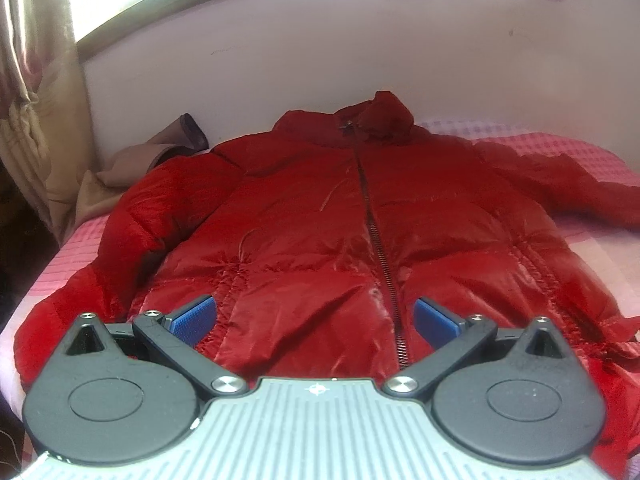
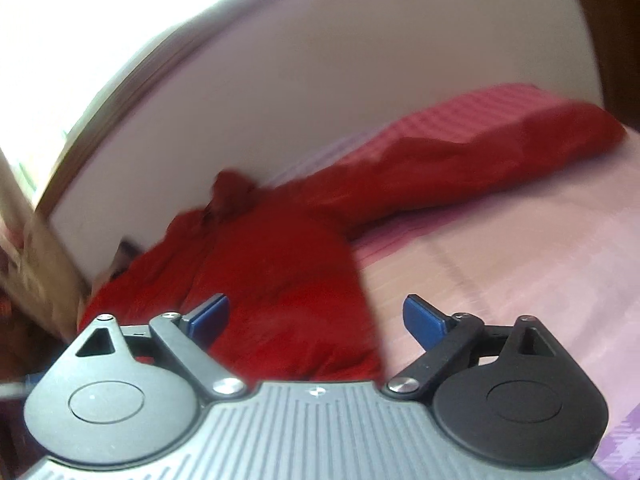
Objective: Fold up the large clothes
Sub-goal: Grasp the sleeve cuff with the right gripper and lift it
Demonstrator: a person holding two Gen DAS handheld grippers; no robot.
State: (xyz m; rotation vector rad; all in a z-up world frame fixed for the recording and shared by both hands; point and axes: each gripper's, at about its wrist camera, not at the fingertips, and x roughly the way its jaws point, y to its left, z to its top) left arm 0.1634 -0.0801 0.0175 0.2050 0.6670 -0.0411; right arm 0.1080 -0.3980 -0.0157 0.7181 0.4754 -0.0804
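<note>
A red puffer jacket (image 1: 320, 208) lies front up on the bed, zipped shut, collar toward the wall, both sleeves spread out. My left gripper (image 1: 314, 318) is open and empty above the jacket's lower hem, its blue pads on either side of the zipper (image 1: 378, 240). In the blurred right wrist view the jacket (image 2: 272, 280) lies at left with its right sleeve (image 2: 460, 172) stretched out to the far right. My right gripper (image 2: 316, 318) is open and empty above the jacket's right hem edge.
The bed has a pink checked cover (image 1: 600, 148), (image 2: 520, 260). A white headboard or wall (image 1: 320, 60) stands behind the collar. A beige cloth (image 1: 120, 172) and a curtain (image 1: 36, 120) are at the far left.
</note>
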